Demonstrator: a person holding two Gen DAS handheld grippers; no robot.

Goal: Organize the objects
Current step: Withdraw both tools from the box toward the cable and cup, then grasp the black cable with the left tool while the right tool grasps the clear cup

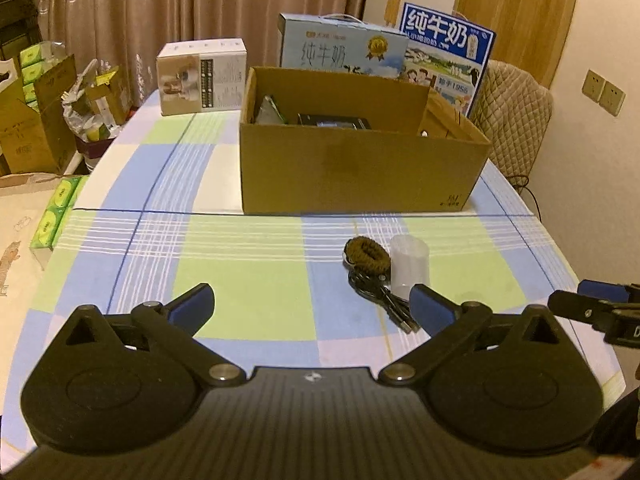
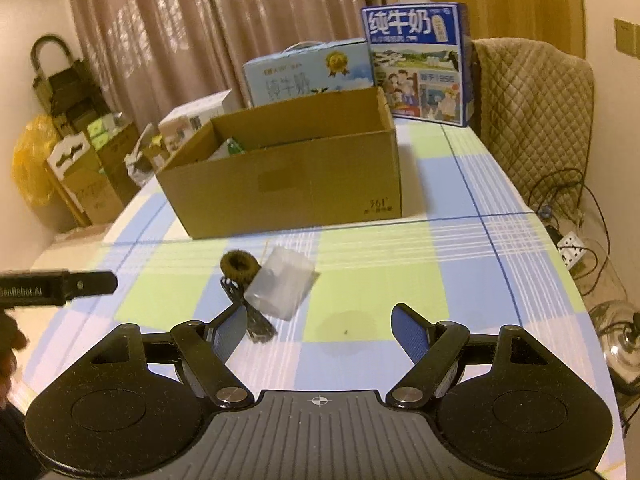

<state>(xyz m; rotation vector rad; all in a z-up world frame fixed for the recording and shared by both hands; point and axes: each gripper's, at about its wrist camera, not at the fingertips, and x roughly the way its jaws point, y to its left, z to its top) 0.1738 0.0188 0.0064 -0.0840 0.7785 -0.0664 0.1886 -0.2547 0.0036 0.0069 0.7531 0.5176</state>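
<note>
Partly done: some items already in cardboard box (image 1: 360, 168); ahead of spread, empty left gripper (image 1: 312, 308) and right gripper (image 2: 320, 326), brown hair tie (image 1: 366, 256), translucent cup (image 1: 410, 266), black cable (image 1: 380, 296) left.

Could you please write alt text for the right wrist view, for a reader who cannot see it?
The right claw, open and empty, points over a checked tablecloth at a brown hair tie, a translucent plastic cup lying on its side and a black cable. Behind them stands an open cardboard box.
</note>
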